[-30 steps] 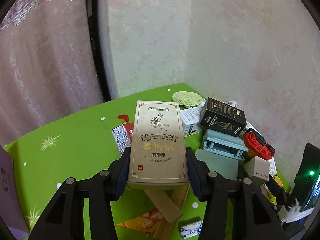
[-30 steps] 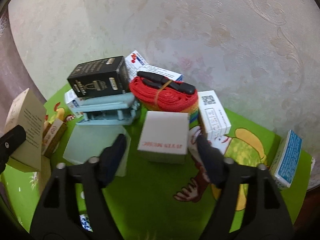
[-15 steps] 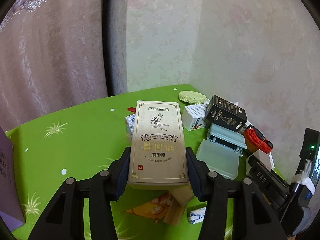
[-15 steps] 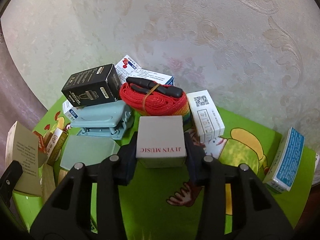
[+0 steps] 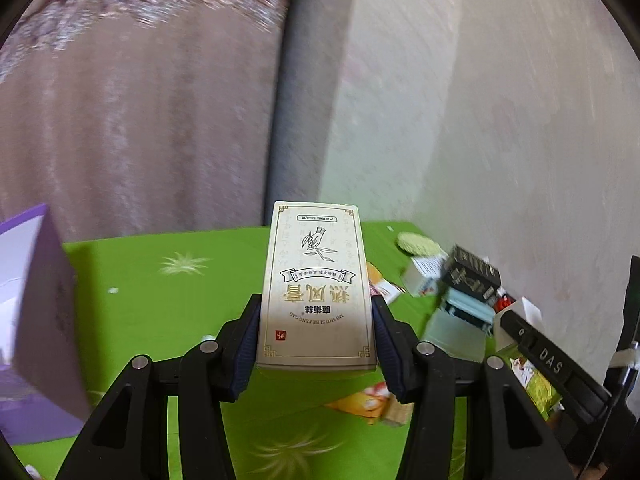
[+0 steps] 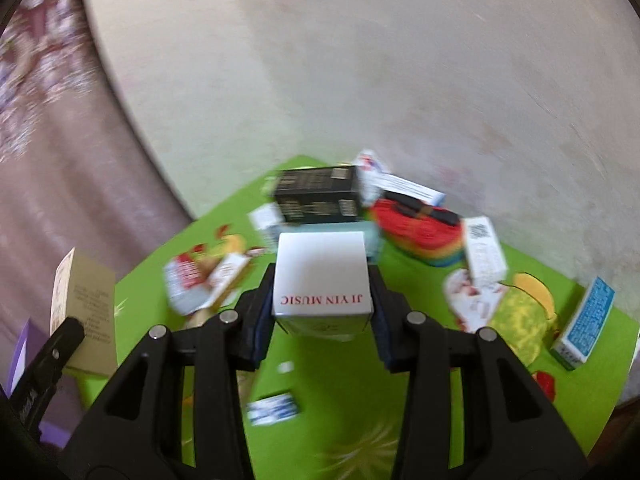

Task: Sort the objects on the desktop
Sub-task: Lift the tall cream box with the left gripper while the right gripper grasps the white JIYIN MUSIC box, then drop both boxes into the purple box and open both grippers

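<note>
in your left wrist view, the left gripper (image 5: 316, 334) pinches the tall beige box (image 5: 316, 288) by its lower sides, carried above the green tablecloth (image 5: 168, 304). a purple box (image 5: 36, 320) stands open-looking at the left edge; what it holds, if anything, you cannot see. off to the right the clutter remains: a black box (image 5: 474, 280) sitting on a pale blue case (image 5: 468, 310), and a round green sponge (image 5: 418, 244) near the wall.

in your right wrist view, the right gripper (image 6: 322, 312) has just been closing and its pads now press the sides of the white box (image 6: 322, 274) marked "ji yin music", which looks clear of the cloth. behind it lie the same black box (image 6: 316, 196), a red strap bundle (image 6: 416, 230), a white qr-code box (image 6: 484, 250) and a blue-and-white box (image 6: 586, 324) at the right edge. the beige box shows at far left in the other claw.

as i judge it, the sorting is early: you have two boxes in hand and none visibly placed, while most items lie in an unsorted heap. no tray or bin with contents shows.
</note>
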A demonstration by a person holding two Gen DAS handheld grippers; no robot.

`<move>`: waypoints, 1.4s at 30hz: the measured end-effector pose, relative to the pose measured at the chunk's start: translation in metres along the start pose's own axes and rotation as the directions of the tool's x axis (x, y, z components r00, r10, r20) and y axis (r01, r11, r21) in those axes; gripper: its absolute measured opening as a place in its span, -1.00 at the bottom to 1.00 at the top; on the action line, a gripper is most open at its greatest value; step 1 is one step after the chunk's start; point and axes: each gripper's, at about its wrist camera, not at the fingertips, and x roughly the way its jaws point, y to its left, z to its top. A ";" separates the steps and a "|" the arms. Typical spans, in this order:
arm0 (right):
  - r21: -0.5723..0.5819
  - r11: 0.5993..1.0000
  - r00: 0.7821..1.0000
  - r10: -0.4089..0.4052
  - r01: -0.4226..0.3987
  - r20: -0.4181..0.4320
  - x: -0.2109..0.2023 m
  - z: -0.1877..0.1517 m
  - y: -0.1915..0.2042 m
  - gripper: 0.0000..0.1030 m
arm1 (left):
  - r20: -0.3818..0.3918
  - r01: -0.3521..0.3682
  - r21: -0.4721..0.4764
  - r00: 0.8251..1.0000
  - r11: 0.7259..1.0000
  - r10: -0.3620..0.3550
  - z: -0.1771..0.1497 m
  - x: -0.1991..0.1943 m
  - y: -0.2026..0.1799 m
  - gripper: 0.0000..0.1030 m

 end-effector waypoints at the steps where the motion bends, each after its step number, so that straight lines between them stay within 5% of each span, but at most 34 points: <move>1: -0.028 0.999 0.999 0.032 -0.032 -0.001 -0.004 -0.001 0.012 -0.14 | 0.016 -0.011 -0.012 1.000 1.000 0.012 0.001 -0.008 0.008 0.01; 14: -0.279 0.928 0.968 0.250 -0.246 -0.021 -0.045 -0.021 0.130 -0.13 | 0.163 -0.182 -0.208 0.962 0.961 0.217 0.007 -0.099 0.119 0.01; 22: -0.416 0.831 0.923 0.378 -0.370 -0.066 -0.060 -0.045 0.202 -0.13 | 0.175 -0.298 -0.283 0.918 0.912 0.355 -0.005 -0.128 0.171 0.01; 26: -0.470 0.772 0.895 0.434 -0.429 -0.103 -0.070 -0.059 0.239 -0.13 | 0.170 -0.379 -0.317 0.879 0.869 0.446 -0.011 -0.143 0.195 0.01; 32: -0.541 0.666 0.840 0.519 -0.513 -0.159 -0.083 -0.089 0.282 -0.14 | 0.154 -0.431 -0.380 0.843 0.819 0.515 -0.023 -0.162 0.228 0.01; 38: -0.580 0.566 0.775 0.600 -0.586 -0.198 -0.088 -0.114 0.313 -0.13 | 0.142 -0.455 -0.421 0.821 0.784 0.553 -0.035 -0.176 0.252 0.01; 42: -0.606 0.526 0.756 0.623 -0.596 -0.202 -0.085 -0.124 0.328 -0.13 | 0.129 -0.462 -0.436 0.817 0.772 0.562 -0.040 -0.176 0.262 0.01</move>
